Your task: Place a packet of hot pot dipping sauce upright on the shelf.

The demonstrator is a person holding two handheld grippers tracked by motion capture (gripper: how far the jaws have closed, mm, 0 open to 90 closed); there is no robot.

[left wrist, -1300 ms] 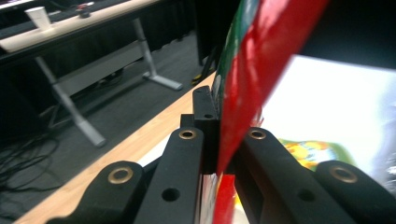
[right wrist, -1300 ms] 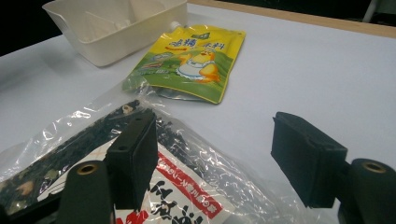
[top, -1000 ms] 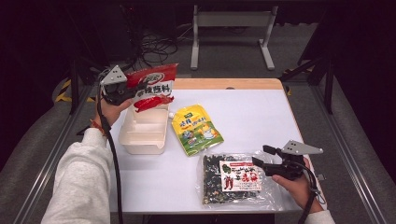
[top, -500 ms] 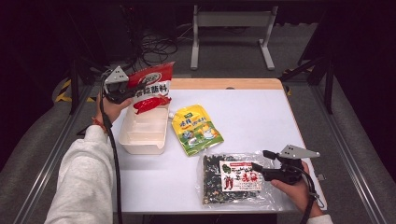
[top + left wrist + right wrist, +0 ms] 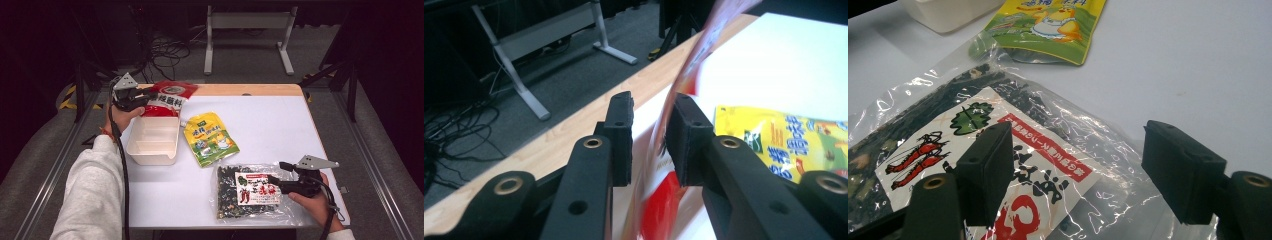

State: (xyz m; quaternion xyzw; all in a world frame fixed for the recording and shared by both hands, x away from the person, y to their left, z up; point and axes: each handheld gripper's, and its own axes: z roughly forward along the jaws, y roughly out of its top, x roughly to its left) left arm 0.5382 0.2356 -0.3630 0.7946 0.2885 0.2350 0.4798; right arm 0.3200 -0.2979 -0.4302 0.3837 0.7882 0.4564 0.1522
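Observation:
My left gripper (image 5: 142,100) is at the table's back left, over the far end of a white two-part box (image 5: 150,157). A red seasoning packet (image 5: 167,97) stands between its jaws; in the left gripper view the packet (image 5: 684,90) is blurred and leans on one jaw, with a visible gap to the other. The left gripper (image 5: 649,107) is open. My right gripper (image 5: 277,174) is open at the front right, its jaws spread over the right part of a clear bag of dark dried bits with a red-and-white label (image 5: 250,192) (image 5: 998,140).
A yellow-green pouch (image 5: 210,139) (image 5: 784,135) lies flat mid-table, between the box and the clear bag. The table's wooden back edge (image 5: 250,90) runs behind it. Metal frames (image 5: 245,30) and cables (image 5: 165,50) stand on the floor beyond.
The red packet has come down a little toward the box's far end with my left gripper. My right gripper has shifted slightly lower over the clear bag.

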